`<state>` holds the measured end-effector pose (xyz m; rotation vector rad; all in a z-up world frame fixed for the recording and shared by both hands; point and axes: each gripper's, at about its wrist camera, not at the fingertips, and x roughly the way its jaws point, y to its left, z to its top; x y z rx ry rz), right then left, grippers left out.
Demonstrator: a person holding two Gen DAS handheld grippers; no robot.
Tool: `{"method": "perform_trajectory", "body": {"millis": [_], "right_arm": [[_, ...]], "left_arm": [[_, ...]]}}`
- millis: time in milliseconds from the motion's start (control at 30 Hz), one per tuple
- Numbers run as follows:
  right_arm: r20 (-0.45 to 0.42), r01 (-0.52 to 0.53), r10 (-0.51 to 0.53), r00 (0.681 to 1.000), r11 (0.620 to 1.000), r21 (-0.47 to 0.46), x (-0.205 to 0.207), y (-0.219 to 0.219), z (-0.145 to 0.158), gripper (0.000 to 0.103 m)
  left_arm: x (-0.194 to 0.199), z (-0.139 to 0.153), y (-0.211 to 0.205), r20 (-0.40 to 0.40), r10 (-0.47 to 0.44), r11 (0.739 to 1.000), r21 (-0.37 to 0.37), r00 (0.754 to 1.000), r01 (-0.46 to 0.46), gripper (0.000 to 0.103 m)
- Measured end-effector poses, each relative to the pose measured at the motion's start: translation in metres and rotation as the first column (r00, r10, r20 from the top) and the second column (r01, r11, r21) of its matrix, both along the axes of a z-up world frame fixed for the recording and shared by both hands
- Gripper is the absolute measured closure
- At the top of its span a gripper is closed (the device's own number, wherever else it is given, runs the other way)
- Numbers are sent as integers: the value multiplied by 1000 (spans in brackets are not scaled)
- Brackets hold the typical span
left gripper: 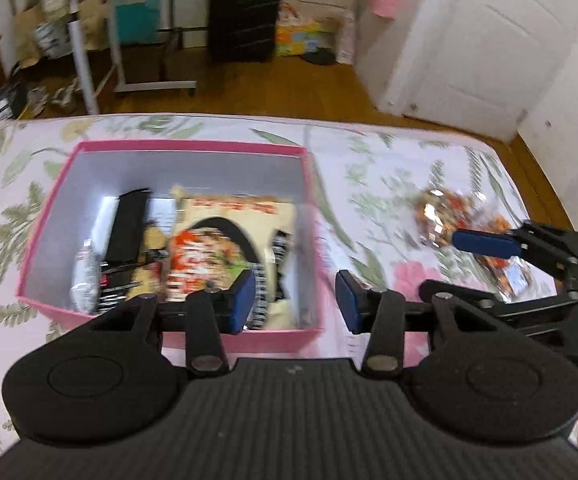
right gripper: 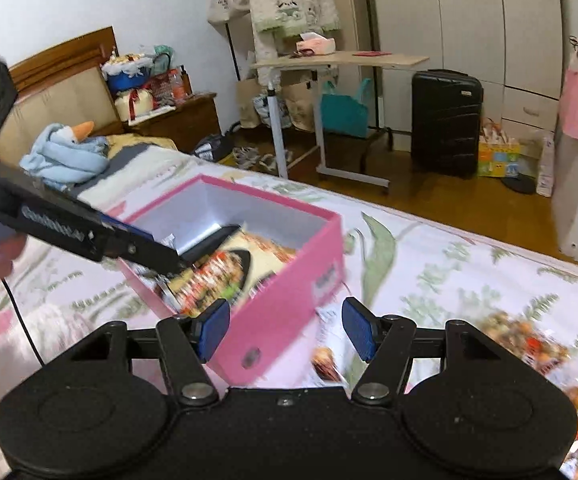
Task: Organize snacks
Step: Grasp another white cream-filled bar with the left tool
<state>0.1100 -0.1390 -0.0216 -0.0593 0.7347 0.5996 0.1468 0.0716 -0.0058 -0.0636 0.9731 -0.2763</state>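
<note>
With both our left gripper [left gripper: 296, 295] and right gripper [right gripper: 285, 328] released and empty beside the half-filled pink box [left gripper: 313, 184], we should approach the clear-wrapped snack bag [right gripper: 529, 344] on the bed [left gripper: 369, 152] squarely before pinching it.

Left wrist view: sits on the left hand-held gripper [left gripper: 295, 296], tilted steeply down, close over the pink box [left gripper: 193, 148] on the bed [left gripper: 389, 160], facing the bed's far edge, floor and door beyond. Right wrist view: on the right hand-held gripper [right gripper: 285, 330], shallower tilt, near the box's corner, facing the headboard end. Both share box, bed, black suitcase [right gripper: 445, 120], rolling desk [right gripper: 341, 60].
</note>
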Motion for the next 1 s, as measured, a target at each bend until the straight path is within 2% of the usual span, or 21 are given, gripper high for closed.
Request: {"method": "perform_trajectory", "body": {"millis": [200, 300, 367, 533, 633, 833, 867, 967, 1000], "right_arm": [[1, -40, 40, 999, 999, 21, -7, -16, -33, 42], [32, -43, 42, 999, 999, 30, -5, -15, -52, 42], [40, -54, 53, 998, 998, 29, -1, -15, -68, 42], [21, -72, 72, 997, 997, -8, 15, -8, -105, 42], [-13, -51, 51, 999, 998, 25, 28, -8, -126, 42], [-14, -58, 58, 998, 998, 24, 39, -1, -143, 42], [-9, -54, 54, 998, 998, 13, 40, 0, -145, 45], [-6, -52, 52, 999, 999, -6, 40, 0, -148, 70], [-16, -42, 42, 999, 999, 3, 40, -3, -147, 70]], "left_arm": [[8, -13, -58, -50, -82, 997, 6, 995, 83, 70], [20, -31, -77, -110, -77, 994, -80, 991, 69, 72], [29, -45, -87, -146, -55, 995, -88, 988, 42, 73], [50, -84, -104, -187, 77, 997, -10, 979, -80, 73], [58, -103, -105, -197, 147, 989, 32, 969, -143, 73], [71, -123, -120, -180, 179, 981, 101, 967, -163, 70], [74, -127, -121, -181, 187, 980, 106, 966, -169, 70], [77, -135, -118, -183, 203, 978, 77, 962, -192, 70], [78, -137, -118, -184, 206, 978, 66, 961, -197, 70]]}}
